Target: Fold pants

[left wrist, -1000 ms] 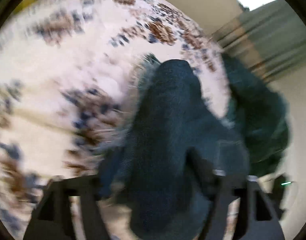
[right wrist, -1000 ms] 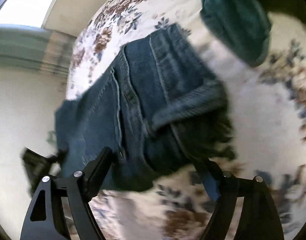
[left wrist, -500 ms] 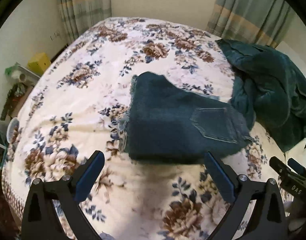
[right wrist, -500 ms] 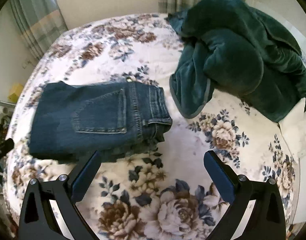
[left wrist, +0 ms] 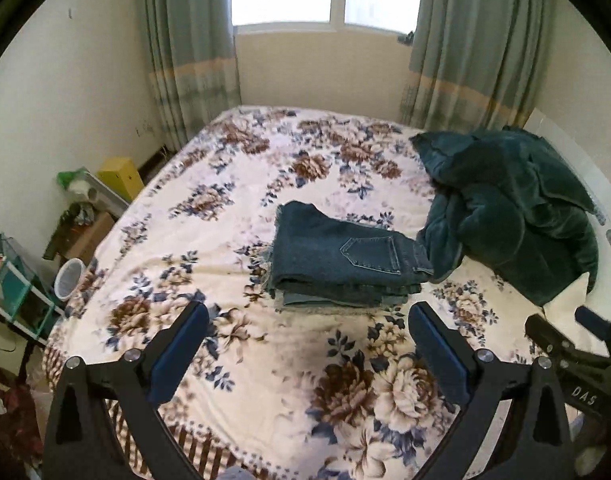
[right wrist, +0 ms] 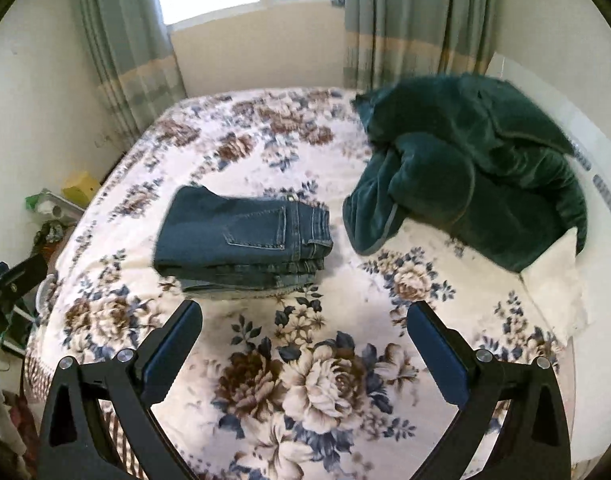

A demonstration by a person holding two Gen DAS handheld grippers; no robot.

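Folded jeans [left wrist: 345, 268] lie in a neat stacked rectangle on the floral bed [left wrist: 233, 216], back pocket up, just beside a heaped green blanket [left wrist: 513, 208]. A second ago they hung bunched between the tools; now both have pulled back. The left hand-held gripper [left wrist: 305, 340] hovers released and empty, well short of the stack, and the right hand-held gripper [right wrist: 305, 338] is likewise spread wide, holding nothing. Judging by the tidy bundle, folding appears finished.
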